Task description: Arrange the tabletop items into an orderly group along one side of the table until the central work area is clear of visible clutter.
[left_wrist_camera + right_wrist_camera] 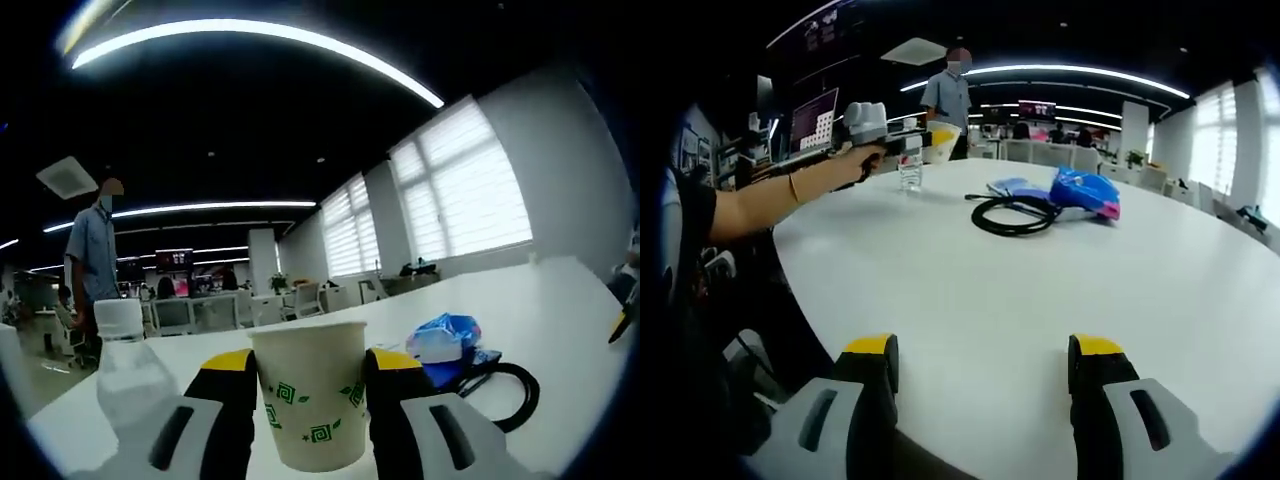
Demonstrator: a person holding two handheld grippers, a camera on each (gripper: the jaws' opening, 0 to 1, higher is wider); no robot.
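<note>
Right gripper point(983, 375) hangs released over bare near table point(970, 290). Centre looks nearly clear, I'd say. Far off, the left gripper point(312, 390) clasps the paper cup point(310, 395), white with green squares, beside the water bottle point(127, 375); black cable point(1012, 214) and blue bag point(1083, 192) remain to tidy.

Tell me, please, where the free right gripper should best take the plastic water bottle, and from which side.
Probably around the clear body of the plastic water bottle, below its white cap, coming level from the side away from the paper cup. It stands upright and its round body suits two jaws; the left gripper holds the cup beside it, so that side is crowded.
</note>
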